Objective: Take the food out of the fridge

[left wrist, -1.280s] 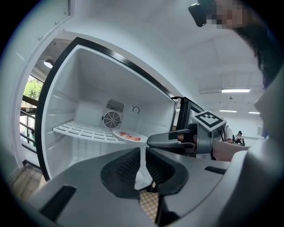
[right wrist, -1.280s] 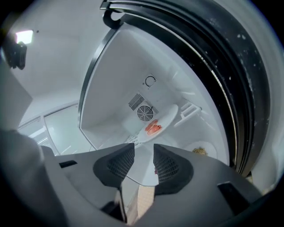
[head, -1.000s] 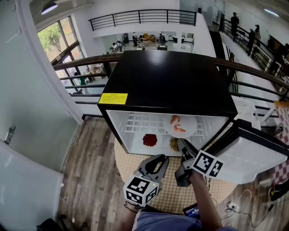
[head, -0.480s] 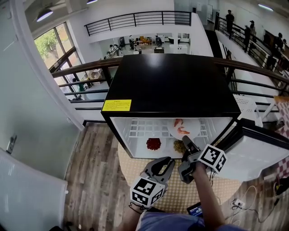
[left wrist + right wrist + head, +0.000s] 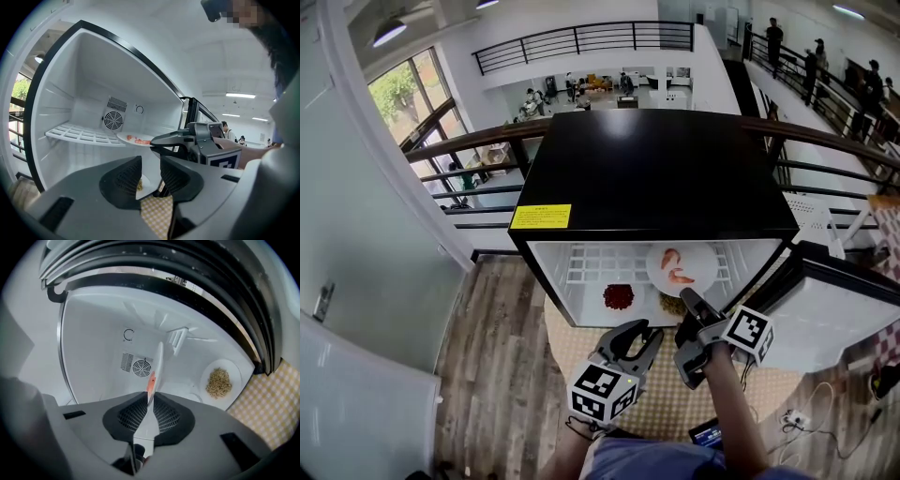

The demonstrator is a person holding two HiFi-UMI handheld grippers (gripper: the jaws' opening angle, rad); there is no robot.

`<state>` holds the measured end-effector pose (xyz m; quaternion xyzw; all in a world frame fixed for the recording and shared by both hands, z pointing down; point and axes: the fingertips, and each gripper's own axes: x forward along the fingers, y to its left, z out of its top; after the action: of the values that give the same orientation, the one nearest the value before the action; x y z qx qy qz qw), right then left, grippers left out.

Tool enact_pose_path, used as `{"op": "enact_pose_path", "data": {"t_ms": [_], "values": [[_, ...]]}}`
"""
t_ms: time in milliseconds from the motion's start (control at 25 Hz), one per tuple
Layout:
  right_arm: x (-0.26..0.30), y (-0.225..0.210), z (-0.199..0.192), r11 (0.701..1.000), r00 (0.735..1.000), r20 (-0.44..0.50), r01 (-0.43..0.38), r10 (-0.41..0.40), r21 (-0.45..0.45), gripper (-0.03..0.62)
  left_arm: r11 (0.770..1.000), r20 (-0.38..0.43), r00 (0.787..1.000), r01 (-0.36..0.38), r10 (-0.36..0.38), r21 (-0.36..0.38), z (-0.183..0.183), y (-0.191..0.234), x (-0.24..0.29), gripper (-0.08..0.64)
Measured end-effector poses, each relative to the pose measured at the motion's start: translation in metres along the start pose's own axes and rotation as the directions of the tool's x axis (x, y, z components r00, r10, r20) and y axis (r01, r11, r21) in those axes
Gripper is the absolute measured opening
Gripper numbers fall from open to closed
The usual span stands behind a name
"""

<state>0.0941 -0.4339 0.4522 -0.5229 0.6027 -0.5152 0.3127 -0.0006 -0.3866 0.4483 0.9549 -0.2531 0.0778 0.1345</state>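
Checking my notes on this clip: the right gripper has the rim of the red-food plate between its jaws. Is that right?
Not quite. The right gripper is closing its jaws on the rim of the shrimp plate, which sits on the wire shelf. The red food lies untouched below it. The right gripper view shows that rim, with shrimp on the plate, between the pads.

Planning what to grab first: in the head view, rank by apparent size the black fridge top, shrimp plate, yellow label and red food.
Largest first: black fridge top; shrimp plate; yellow label; red food, close to the label.
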Motion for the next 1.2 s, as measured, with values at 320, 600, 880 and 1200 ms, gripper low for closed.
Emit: {"op": "enact_pose_path", "data": {"t_ms": [320, 600, 880, 1200], "values": [[-0.019, -0.004, -0.009, 0.994, 0.998, -0.035, -0.047, 0.051, 0.097, 0.031, 0.986, 0.056, 0.998, 0.032, -0.024, -0.164, 0.002, 0.012, 0.014, 0.169], [-0.031, -0.008, -0.013, 0.994, 0.996, -0.059, -0.065, 0.071, 0.093, 0.026, 0.974, 0.06, 0.997, 0.063, -0.051, -0.22, 0.009, 0.024, 0.029, 0.19], [-0.048, -0.015, -0.021, 0.99, 0.99, -0.107, -0.079, 0.091, 0.119, 0.025, 0.952, 0.074, 0.993, 0.108, -0.091, -0.287, 0.007, 0.026, 0.04, 0.204], [-0.066, -0.021, -0.034, 0.99, 0.983, -0.159, -0.077, 0.095, 0.115, 0.025, 0.945, 0.076, 0.993, 0.114, -0.095, -0.307, -0.002, 0.018, 0.047, 0.204]]}}
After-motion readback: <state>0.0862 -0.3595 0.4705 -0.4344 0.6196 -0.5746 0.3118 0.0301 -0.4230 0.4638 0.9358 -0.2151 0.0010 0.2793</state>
